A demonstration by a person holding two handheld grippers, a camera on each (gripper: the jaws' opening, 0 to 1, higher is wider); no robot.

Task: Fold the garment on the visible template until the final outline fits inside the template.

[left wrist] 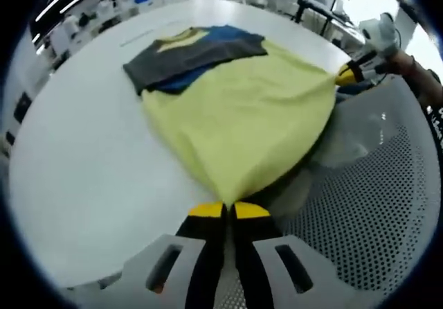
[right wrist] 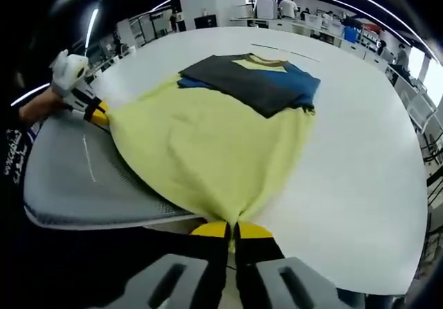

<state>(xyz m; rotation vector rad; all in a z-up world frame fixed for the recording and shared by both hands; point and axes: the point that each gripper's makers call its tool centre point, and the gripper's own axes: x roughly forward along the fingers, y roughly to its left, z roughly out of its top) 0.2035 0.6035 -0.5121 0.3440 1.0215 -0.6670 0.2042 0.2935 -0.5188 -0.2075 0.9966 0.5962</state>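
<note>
A T-shirt lies on the white table, its yellow body (left wrist: 242, 115) (right wrist: 208, 143) stretched toward me, with dark grey and blue parts (left wrist: 194, 56) (right wrist: 259, 77) at the far end. My left gripper (left wrist: 229, 210) is shut on one hem corner of the yellow cloth. My right gripper (right wrist: 232, 230) is shut on the other hem corner; it also appears in the left gripper view (left wrist: 348, 74), and the left gripper appears in the right gripper view (right wrist: 97, 113). The hem is pulled taut between them, over a grey perforated surface (left wrist: 374, 205) (right wrist: 69, 177).
The round white table (left wrist: 76, 163) (right wrist: 360, 177) spreads under and around the shirt. A person's hand (left wrist: 408, 63) (right wrist: 41, 104) holds each far gripper. Benches and equipment stand in the background beyond the table.
</note>
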